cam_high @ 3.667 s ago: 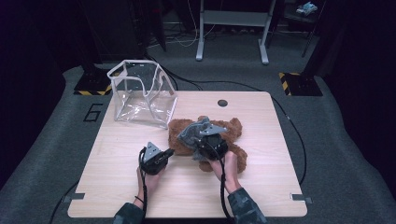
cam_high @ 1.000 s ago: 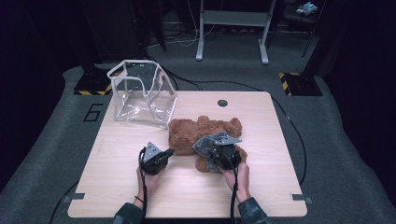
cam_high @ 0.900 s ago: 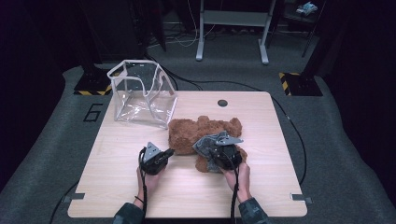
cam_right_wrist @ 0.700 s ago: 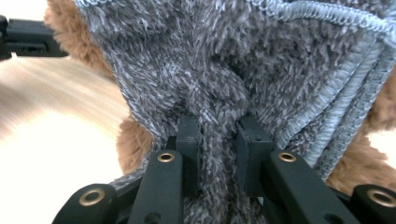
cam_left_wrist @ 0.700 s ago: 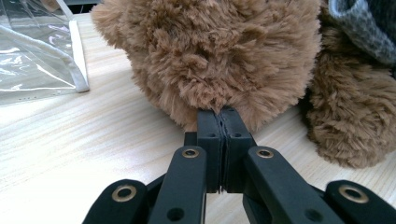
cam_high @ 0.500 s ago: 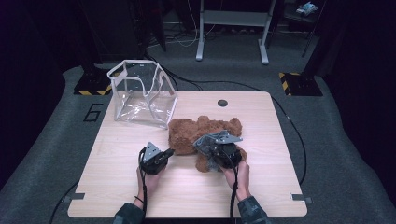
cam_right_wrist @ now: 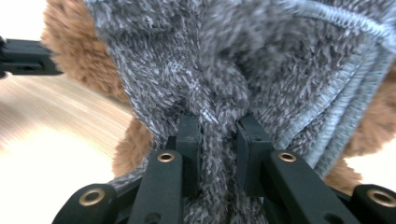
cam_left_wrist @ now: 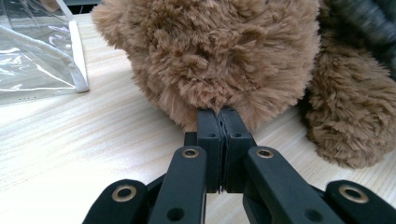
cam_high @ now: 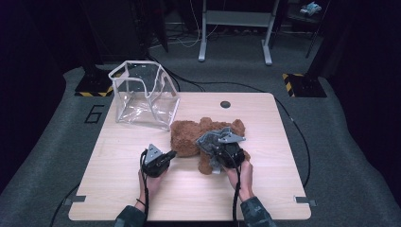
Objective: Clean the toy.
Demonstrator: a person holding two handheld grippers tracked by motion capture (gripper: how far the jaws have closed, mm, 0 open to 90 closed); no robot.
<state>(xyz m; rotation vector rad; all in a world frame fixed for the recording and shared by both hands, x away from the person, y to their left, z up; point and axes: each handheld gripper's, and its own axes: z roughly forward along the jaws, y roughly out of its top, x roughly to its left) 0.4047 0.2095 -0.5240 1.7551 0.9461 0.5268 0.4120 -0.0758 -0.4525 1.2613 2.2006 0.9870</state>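
A brown teddy bear point(cam_high: 187, 137) point(cam_left_wrist: 210, 51) lies on the wooden table point(cam_high: 279, 127) with a grey knit garment point(cam_high: 215, 138) point(cam_right_wrist: 233, 60) over its right part. My left gripper point(cam_high: 172, 153) point(cam_left_wrist: 219, 114) rests low on the table at the bear's near left edge. Its jaws are pressed together, with a tuft of the bear's fur pinched at the tips. My right gripper point(cam_high: 215, 153) point(cam_right_wrist: 218, 126) sits on the bear's near side, shut on a bunched fold of the grey garment. Brown fur point(cam_right_wrist: 65, 65) shows behind the knit.
A clear plastic bag with white edging point(cam_high: 144, 94) point(cam_left_wrist: 32, 56) stands open at the table's back left, close to the bear. A round cable hole point(cam_high: 225, 104) sits near the back edge. Bare wood lies in front of both hands.
Since the earliest frame my right gripper has drawn the grey garment toward the near edge and slightly right, uncovering more of the bear. Over the last second nothing visibly moved.
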